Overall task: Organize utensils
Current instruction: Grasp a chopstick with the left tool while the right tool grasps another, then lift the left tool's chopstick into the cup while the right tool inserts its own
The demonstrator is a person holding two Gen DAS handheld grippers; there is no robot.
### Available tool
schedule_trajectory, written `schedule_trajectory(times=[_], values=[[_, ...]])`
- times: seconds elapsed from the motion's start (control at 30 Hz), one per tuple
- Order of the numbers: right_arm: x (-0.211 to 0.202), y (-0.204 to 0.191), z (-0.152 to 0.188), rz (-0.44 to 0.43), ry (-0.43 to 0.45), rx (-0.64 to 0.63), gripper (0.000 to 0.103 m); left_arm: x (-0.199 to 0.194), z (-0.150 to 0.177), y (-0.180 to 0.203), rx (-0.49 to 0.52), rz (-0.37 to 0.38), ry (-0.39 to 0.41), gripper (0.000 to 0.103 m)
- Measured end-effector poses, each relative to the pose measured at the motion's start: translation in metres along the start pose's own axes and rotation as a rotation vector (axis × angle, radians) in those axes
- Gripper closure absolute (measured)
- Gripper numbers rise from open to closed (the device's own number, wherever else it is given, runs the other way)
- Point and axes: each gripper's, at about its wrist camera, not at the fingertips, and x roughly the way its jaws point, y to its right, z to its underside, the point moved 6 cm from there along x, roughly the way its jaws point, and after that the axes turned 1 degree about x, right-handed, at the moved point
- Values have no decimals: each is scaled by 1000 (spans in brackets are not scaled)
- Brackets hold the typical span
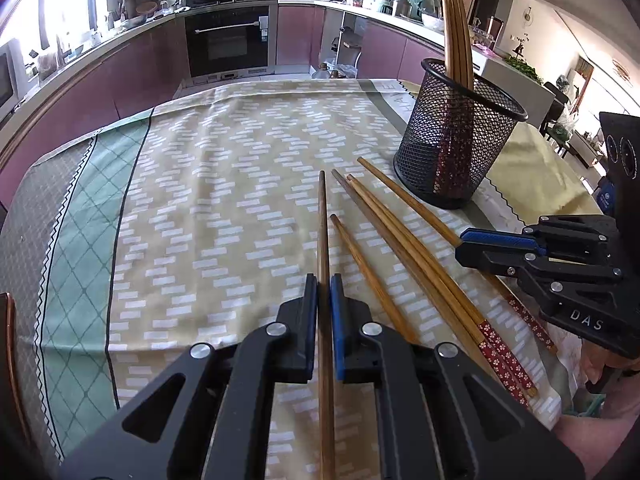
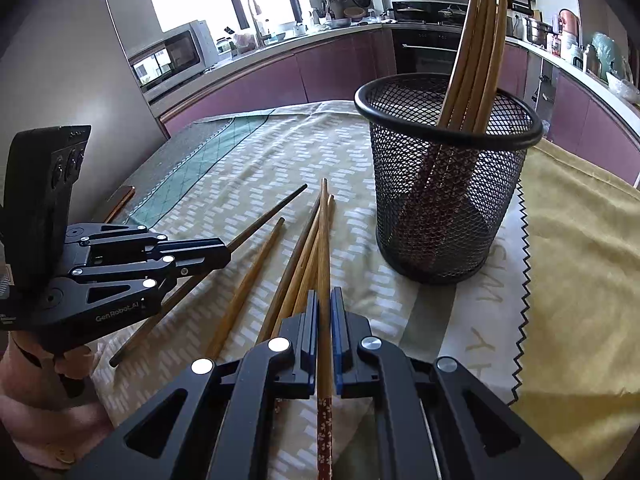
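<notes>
Clamped along its long axis in each gripper, left gripper [image 1: 324,304] and right gripper [image 2: 325,320], one chopstick [image 2: 325,264] is seen pointing toward the mesh holder [image 2: 448,176], which is stood nearer the right on the tabletop [image 1: 200,200].

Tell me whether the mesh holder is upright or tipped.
Upright: the mesh holder stands on its base on the tablecloth, chopsticks leaning inside.

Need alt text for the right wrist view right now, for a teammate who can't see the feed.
The right hand-held gripper is shut on a chopstick with a red floral handle, pointing toward a black mesh holder that has several chopsticks standing in it. More chopsticks lie loose on the patterned tablecloth, and the left hand-held gripper grips one.
</notes>
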Motion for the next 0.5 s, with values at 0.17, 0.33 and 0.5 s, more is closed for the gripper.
schedule_trajectory(times=[0.17, 0.33, 0.5], values=[[-21, -2, -5, -48, 51, 4, 98, -21, -5, 1, -12, 60, 32, 96], [-49, -4, -16, -79, 126, 10, 98, -55, -18, 7, -10, 150, 98, 96], [-73, 2, -29, -90, 202, 30, 98, -89, -31, 13, -13, 228, 172, 96]])
